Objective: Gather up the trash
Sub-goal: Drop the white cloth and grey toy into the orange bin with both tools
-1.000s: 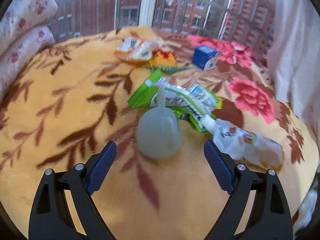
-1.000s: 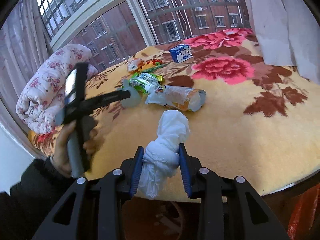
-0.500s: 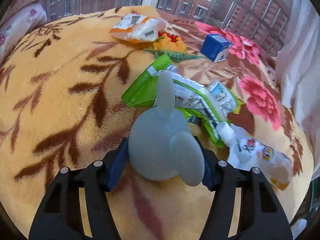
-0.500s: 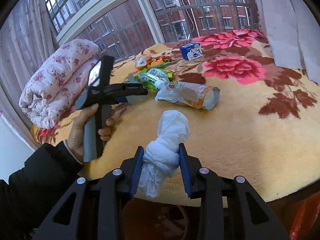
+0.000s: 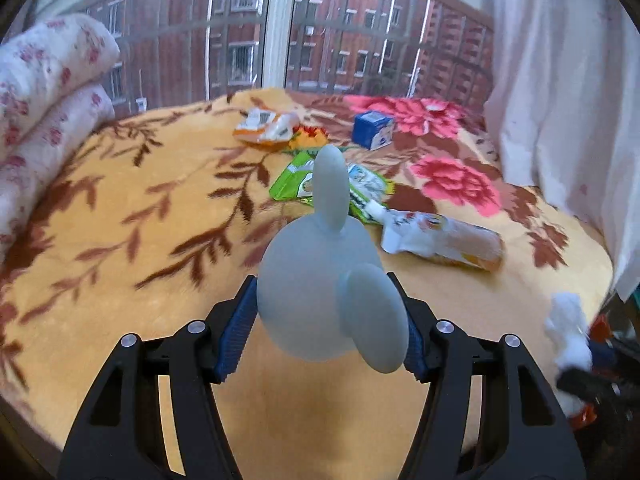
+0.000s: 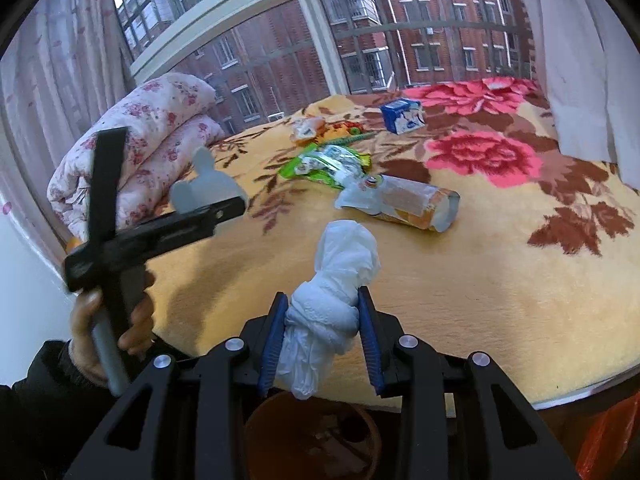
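My left gripper [image 5: 326, 334] is shut on a pale grey rabbit-shaped object [image 5: 316, 304] and holds it above the floral blanket [image 5: 140, 240]; it also shows in the right wrist view [image 6: 208, 188]. My right gripper [image 6: 322, 336] is shut on a knotted white tissue wad [image 6: 336, 292], over a brown bin [image 6: 312, 436] below the bed edge. On the blanket lie a green wrapper [image 5: 296, 182], a crushed orange-white bottle [image 5: 444, 238], an orange-white packet [image 5: 266, 126] and a blue carton [image 5: 372, 130].
A rolled floral quilt [image 6: 148, 140] lies at the bed's left side. A window with bars [image 5: 276, 40] is behind the bed. A white curtain [image 5: 568, 100] hangs on the right. An orange bag [image 6: 612, 440] sits at the lower right.
My left gripper closed on the grey rabbit-shaped object and lifted it off the blanket, pulling back. My right gripper kept holding the tissue wad over the bin.
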Tool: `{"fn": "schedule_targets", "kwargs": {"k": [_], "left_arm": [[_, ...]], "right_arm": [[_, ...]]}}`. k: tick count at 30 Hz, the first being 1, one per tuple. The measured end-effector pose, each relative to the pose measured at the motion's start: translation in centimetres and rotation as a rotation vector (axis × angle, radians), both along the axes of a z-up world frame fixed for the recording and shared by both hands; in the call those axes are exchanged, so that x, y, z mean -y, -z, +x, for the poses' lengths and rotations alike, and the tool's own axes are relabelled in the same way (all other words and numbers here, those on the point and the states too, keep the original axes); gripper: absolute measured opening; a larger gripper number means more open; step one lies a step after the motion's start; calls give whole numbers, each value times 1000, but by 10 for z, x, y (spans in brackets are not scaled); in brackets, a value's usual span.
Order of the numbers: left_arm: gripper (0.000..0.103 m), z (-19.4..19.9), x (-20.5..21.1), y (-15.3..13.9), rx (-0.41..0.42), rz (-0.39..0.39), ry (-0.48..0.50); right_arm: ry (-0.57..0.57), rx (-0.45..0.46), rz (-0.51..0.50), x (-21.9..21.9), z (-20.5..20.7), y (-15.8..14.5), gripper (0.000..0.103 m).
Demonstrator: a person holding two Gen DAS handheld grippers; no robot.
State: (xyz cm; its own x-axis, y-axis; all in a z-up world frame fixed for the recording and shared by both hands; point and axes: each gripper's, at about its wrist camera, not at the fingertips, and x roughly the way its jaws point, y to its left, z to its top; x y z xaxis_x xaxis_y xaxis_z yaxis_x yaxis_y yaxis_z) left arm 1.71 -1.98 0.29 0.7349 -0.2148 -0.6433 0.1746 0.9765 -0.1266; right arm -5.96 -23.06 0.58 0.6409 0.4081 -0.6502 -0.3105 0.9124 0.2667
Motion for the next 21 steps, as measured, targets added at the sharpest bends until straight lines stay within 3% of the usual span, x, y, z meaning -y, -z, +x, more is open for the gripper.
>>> {"fn": "schedule_targets", "kwargs": {"k": [10, 21], "left_arm": [[61, -96, 1, -16, 85, 61, 23], [61, -165, 9, 31, 7, 128, 91]], "right_arm": [[-38, 35, -16, -7, -37, -16, 35], [-69, -46, -48, -7, -90, 7, 35]]}}
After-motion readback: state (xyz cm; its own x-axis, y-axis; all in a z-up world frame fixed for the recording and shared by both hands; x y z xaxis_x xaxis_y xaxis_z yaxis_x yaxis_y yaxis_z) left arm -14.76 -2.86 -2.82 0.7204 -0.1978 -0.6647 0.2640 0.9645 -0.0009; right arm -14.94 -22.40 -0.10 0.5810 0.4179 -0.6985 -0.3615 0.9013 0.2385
